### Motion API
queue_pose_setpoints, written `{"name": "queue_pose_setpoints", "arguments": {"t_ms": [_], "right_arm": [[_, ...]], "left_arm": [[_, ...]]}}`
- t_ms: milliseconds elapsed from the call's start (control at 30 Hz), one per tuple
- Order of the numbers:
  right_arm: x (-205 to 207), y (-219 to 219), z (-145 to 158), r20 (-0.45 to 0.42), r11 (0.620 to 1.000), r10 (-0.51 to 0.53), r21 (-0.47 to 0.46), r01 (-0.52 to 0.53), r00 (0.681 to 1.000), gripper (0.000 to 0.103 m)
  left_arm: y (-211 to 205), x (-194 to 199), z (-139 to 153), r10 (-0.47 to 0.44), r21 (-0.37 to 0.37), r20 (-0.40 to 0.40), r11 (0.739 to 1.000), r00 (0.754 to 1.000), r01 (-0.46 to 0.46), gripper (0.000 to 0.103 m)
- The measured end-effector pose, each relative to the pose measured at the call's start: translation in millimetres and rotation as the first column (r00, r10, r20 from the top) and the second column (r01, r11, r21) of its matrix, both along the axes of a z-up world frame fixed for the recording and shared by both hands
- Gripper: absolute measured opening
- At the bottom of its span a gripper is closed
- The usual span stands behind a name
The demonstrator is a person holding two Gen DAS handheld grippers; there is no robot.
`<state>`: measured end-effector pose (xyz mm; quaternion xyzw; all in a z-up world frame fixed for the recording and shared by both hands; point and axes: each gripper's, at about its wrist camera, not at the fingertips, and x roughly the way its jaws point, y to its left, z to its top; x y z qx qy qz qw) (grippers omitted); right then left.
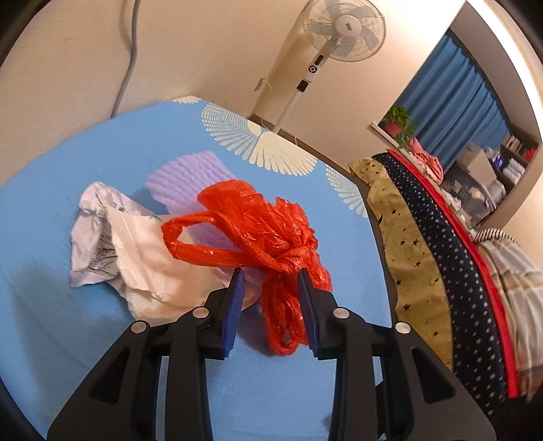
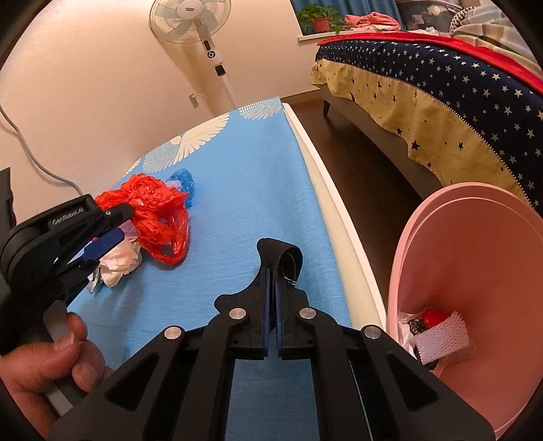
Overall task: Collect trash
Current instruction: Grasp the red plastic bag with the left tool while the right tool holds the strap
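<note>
On the blue tablecloth (image 1: 85, 152) lies a heap of trash: a crumpled red plastic bag (image 1: 258, 217), white crumpled paper (image 1: 135, 244) and a purple foam sheet (image 1: 190, 173). My left gripper (image 1: 270, 278) stands open around a strand of the red bag, and its left pad is clear of the bag. The right wrist view shows the same left gripper (image 2: 108, 237) at the red bag (image 2: 152, 210), with a blue plastic scrap (image 2: 183, 181) behind it. My right gripper (image 2: 271, 271) is shut on a black fabric strip (image 2: 283, 252), above the cloth and near the table's right edge.
A pink bin (image 2: 492, 244) stands on the floor right of the table, holding a white foam net (image 2: 441, 339) and other scraps. Beyond it is a bed with a star-patterned cover (image 2: 424, 84). A standing fan (image 2: 193, 20) is by the wall. A hand (image 2: 44, 366) holds the left gripper.
</note>
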<state>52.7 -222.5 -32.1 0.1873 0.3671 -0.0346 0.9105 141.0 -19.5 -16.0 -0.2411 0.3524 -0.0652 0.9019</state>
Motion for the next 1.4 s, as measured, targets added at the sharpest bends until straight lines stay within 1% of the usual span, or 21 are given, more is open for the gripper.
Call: {"name": "queue_pose_setpoints", "arguments": {"t_ms": [300, 467, 533, 600, 633, 700, 800, 833, 867, 967, 1067, 1267, 1333, 1367, 1400], "right_arm": [[2, 0, -3, -0.007, 1.0, 0.01, 0.005, -0.01, 1.0, 0.003], [2, 0, -2, -0.007, 1.0, 0.01, 0.006, -0.01, 1.0, 0.003], [2, 0, -2, -0.005, 1.0, 0.011, 0.005, -0.011, 1.0, 0.003], [2, 1, -1, -0.002, 1.0, 0.013, 0.005, -0.013, 1.0, 0.003], [1, 2, 0, 0.002, 1.0, 0.015, 0.003, -0.015, 1.0, 0.003], [0, 1, 3, 0.008, 1.0, 0.013, 0.003, -0.013, 1.0, 0.003], [-2, 0, 10, 0.024, 1.0, 0.009, 0.002, -0.009, 1.0, 0.003], [-2, 1, 13, 0.029, 1.0, 0.009, 0.0, -0.009, 1.0, 0.003], [-2, 0, 16, 0.035, 1.0, 0.009, -0.002, -0.009, 0.999, 0.003], [-9, -1, 26, 0.058, 1.0, 0.003, -0.004, -0.002, 0.998, 0.003], [-16, -2, 35, 0.077, 1.0, -0.001, -0.011, 0.002, 0.997, 0.003], [-37, -3, 52, 0.115, 1.0, -0.015, -0.016, 0.017, 0.993, 0.003], [-44, -3, 56, 0.121, 1.0, -0.019, -0.018, 0.021, 0.992, 0.003], [-47, -3, 56, 0.121, 1.0, -0.02, -0.018, 0.023, 0.992, 0.003], [-49, -3, 56, 0.121, 1.0, -0.021, -0.017, 0.024, 0.992, 0.003]], "left_arm": [[-3, 14, 1, 0.016, -0.041, 0.002, 0.999, 1.0, -0.016, 0.032], [-9, 18, -3, -0.003, -0.012, -0.028, 1.0, 1.0, 0.002, 0.032], [-10, 18, -4, -0.012, -0.006, -0.033, 1.0, 0.999, 0.012, 0.028], [-11, 17, -3, -0.022, -0.002, -0.031, 1.0, 0.999, 0.022, 0.017], [-11, 16, -2, -0.025, 0.001, -0.028, 1.0, 0.999, 0.025, 0.017], [-11, 14, 0, -0.032, 0.011, -0.023, 0.999, 0.999, 0.032, 0.011], [-11, 10, 4, -0.039, 0.021, -0.021, 0.999, 0.999, 0.04, 0.008], [-9, 9, 5, -0.04, 0.02, -0.019, 0.999, 0.999, 0.04, 0.006], [-8, 7, 7, -0.041, 0.019, -0.017, 0.999, 0.999, 0.042, 0.0], [-6, -1, 15, -0.046, 0.021, 0.0, 0.999, 0.999, 0.046, 0.0], [-9, -10, 22, -0.062, 0.039, 0.013, 0.997, 0.998, 0.061, 0.0], [-5, -30, 26, -0.076, 0.057, 0.018, 0.996, 0.997, 0.075, 0.0], [-2, -36, 25, -0.063, 0.066, 0.013, 0.996, 0.998, 0.062, 0.0], [-1, -37, 24, -0.054, 0.067, 0.008, 0.996, 0.999, 0.054, 0.003], [0, -38, 21, -0.049, 0.065, 0.001, 0.997, 0.999, 0.049, 0.008]]}}
